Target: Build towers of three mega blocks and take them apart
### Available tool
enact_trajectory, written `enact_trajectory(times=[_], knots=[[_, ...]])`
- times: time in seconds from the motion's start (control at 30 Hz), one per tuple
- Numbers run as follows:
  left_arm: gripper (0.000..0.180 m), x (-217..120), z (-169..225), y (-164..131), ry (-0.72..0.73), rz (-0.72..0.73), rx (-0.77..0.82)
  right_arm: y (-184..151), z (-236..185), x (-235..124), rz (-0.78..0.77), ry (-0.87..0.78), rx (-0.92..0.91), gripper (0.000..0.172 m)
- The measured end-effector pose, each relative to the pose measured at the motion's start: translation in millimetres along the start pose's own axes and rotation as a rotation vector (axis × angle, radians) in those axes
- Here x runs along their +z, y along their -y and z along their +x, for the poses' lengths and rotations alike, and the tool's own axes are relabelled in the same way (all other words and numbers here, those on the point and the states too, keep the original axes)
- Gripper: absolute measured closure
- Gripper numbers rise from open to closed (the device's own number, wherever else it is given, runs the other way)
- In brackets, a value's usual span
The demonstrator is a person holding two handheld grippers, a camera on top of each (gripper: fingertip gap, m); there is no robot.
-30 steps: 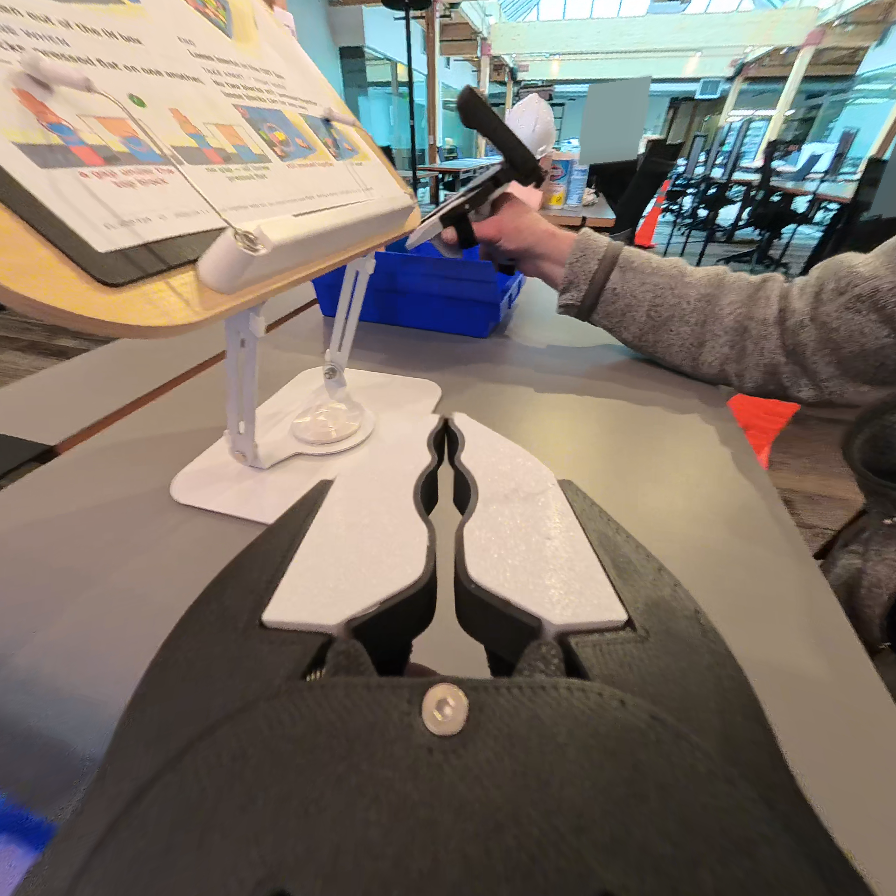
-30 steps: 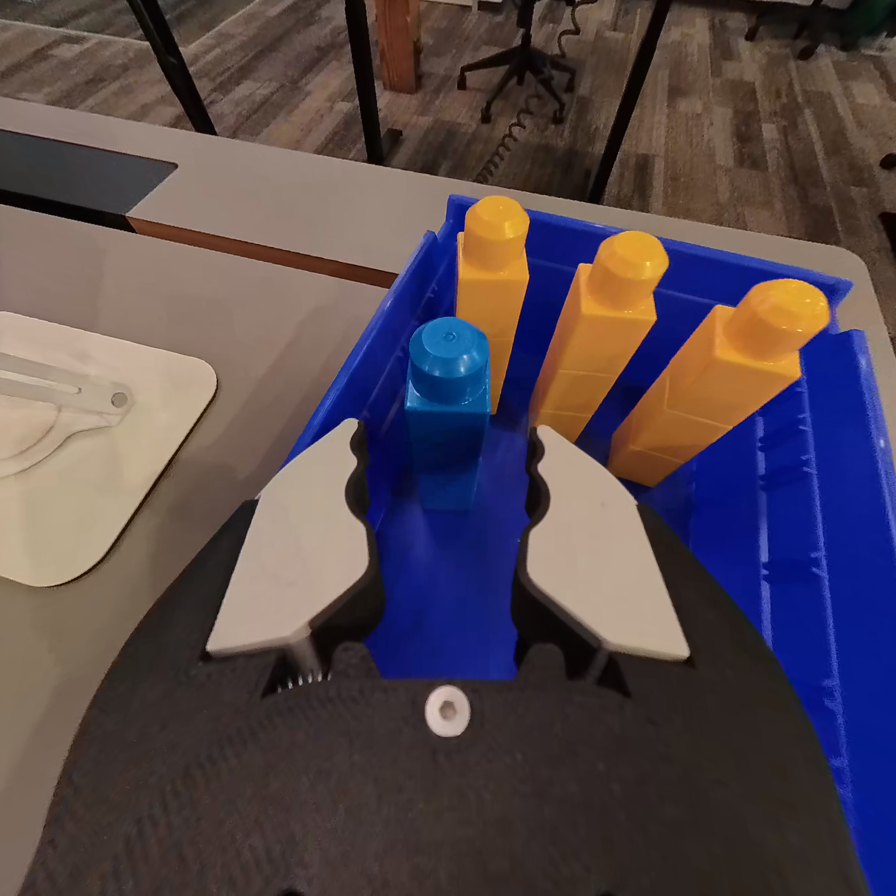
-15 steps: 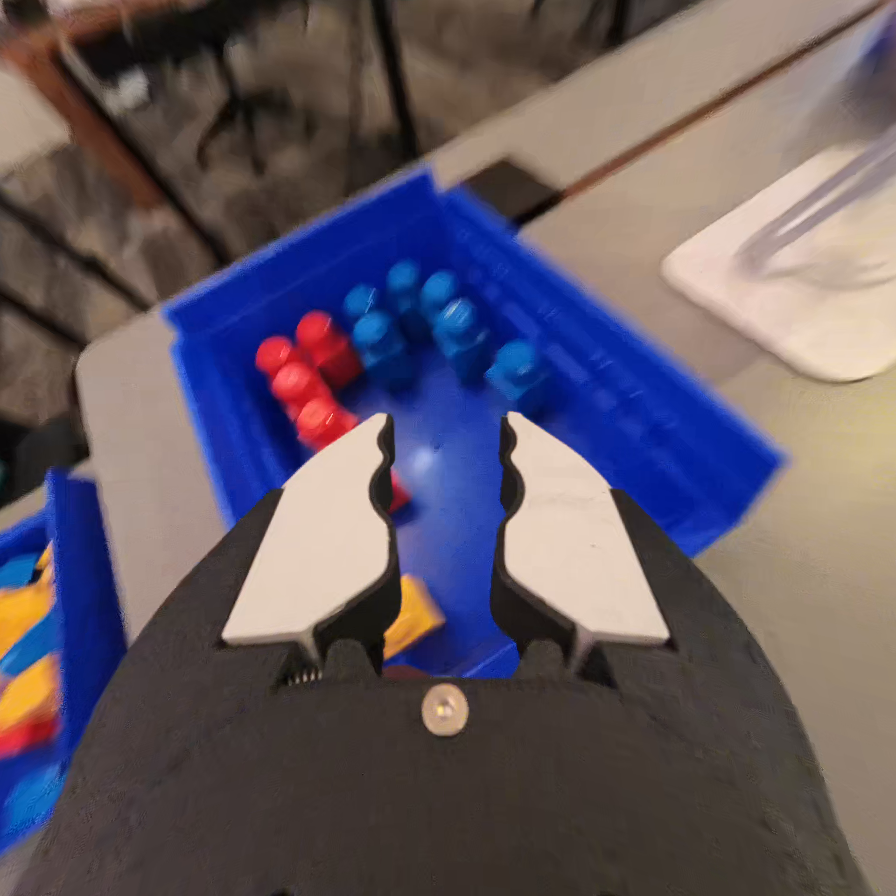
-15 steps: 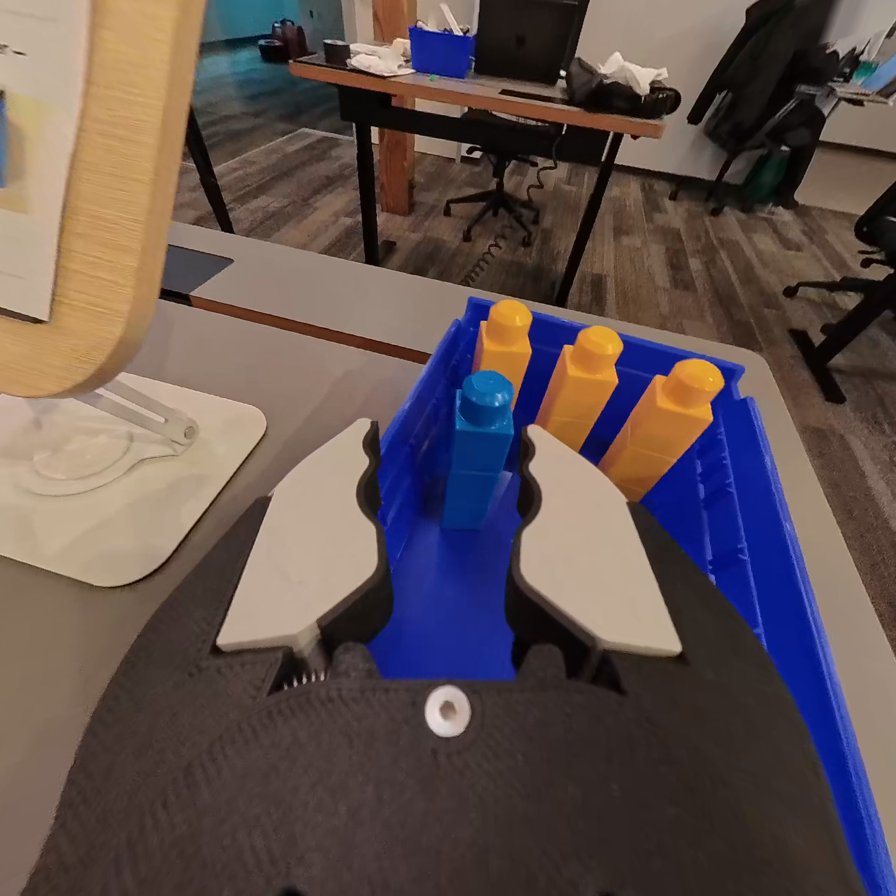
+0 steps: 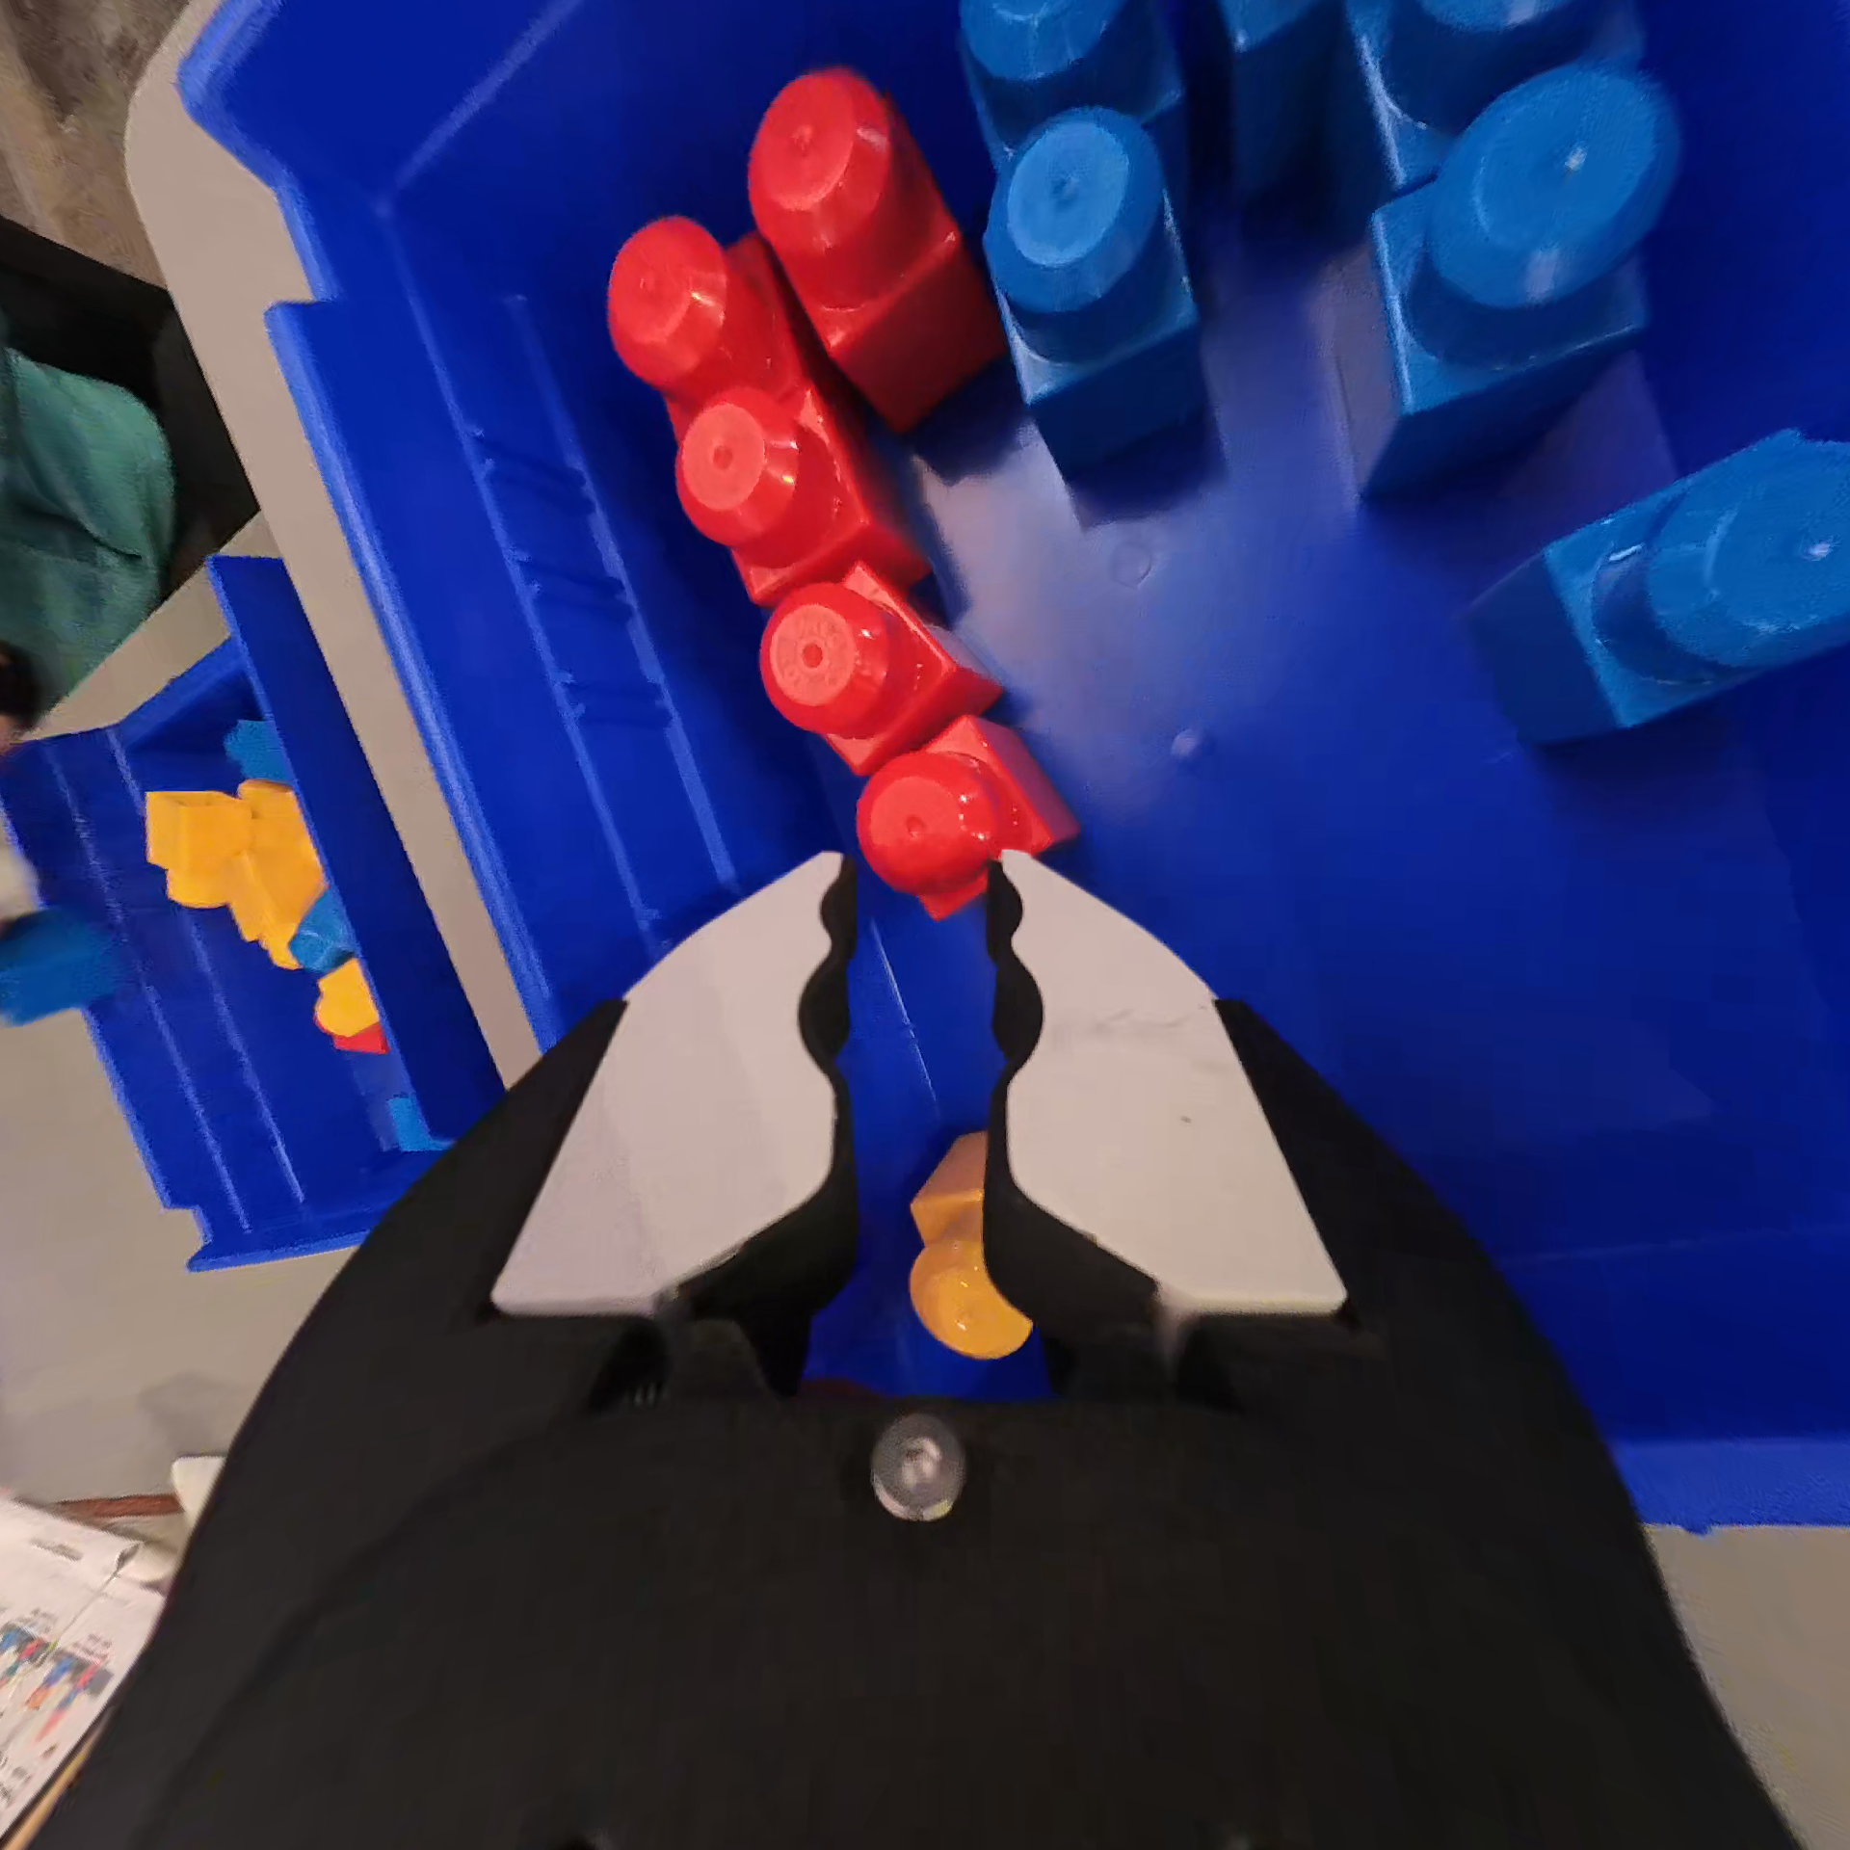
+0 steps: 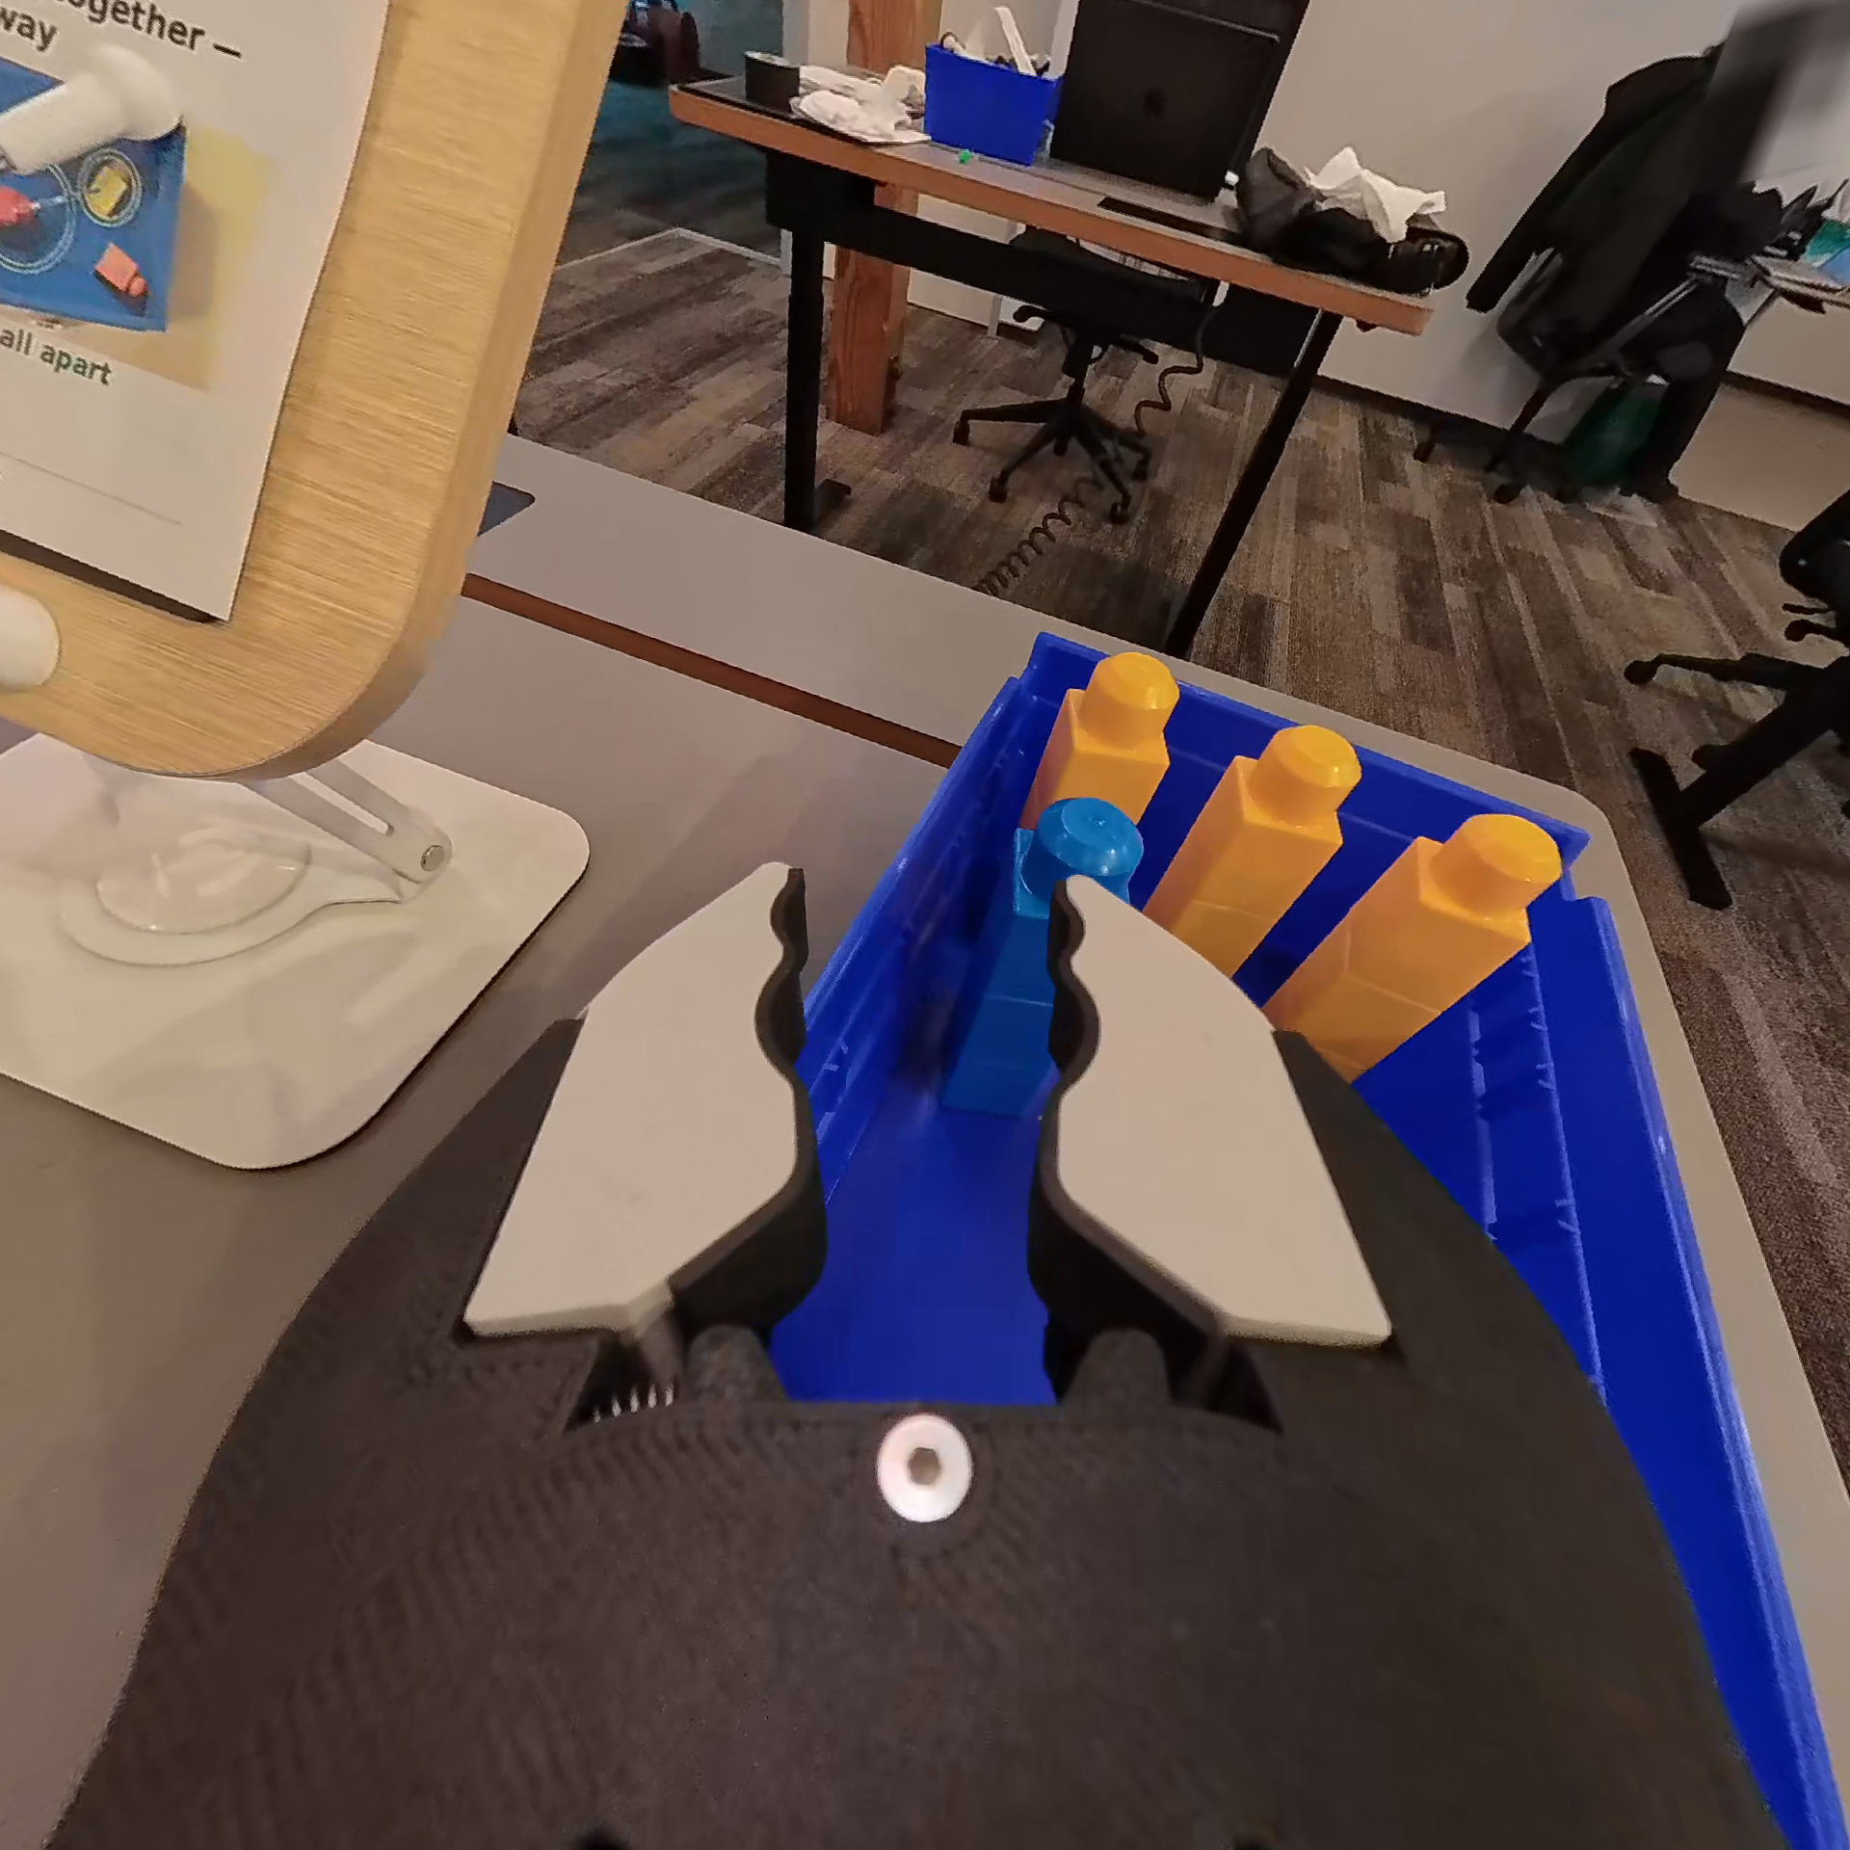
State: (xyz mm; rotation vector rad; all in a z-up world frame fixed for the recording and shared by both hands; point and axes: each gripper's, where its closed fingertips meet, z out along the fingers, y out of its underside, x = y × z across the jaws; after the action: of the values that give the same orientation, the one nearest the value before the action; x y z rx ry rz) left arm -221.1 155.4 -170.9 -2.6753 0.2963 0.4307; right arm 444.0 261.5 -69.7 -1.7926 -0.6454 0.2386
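A grey table (image 6: pixel 701 641) with a thin brown seam (image 6: pixel 721 671) running across its top carries everything. In the right wrist view, a white flat base plate (image 6: pixel 300 981) of a stand rests on the table at the left, holding up a tilted wooden board (image 6: pixel 400 400) with a printed sheet on it. A blue plastic bin (image 6: pixel 1562 1081) sits on the table near its far right corner. In the left wrist view, a large blue bin (image 5: pixel 420 330) lies on the grey surface, with a second, smaller blue bin (image 5: pixel 200 1121) just beside it to the left. Printed paper (image 5: pixel 50 1642) lies at the lower left edge.
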Motion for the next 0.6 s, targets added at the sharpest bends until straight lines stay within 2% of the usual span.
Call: enact_trajectory(times=[0.07,0.17,0.23,0.4,0.5,0.6], knots=[[0.152,-1.4,-0.9,3.7,0.010,0.020,-0.004,1.1,-0.2,-1.0,0.004,0.005,0.000,0.125],[0.125,6.6,-6.7,3.7,0.035,-0.007,-0.048,4.0,-1.1,-3.2,0.013,0.012,0.000,0.127],[0.117,14.6,-4.9,4.8,0.010,-0.024,-0.092,4.7,-2.7,-3.4,0.014,0.014,-0.005,0.129],[0.133,43.4,9.0,-4.9,-0.103,-0.142,-0.150,4.8,-6.9,-1.9,0.009,0.024,-0.016,0.130],[0.138,52.8,9.6,-3.3,-0.116,-0.130,-0.181,5.0,-6.4,-2.3,0.010,0.024,-0.018,0.131],[0.139,47.9,14.8,-2.1,-0.125,-0.102,-0.129,5.4,-5.4,-3.3,0.016,0.030,-0.010,0.132]])
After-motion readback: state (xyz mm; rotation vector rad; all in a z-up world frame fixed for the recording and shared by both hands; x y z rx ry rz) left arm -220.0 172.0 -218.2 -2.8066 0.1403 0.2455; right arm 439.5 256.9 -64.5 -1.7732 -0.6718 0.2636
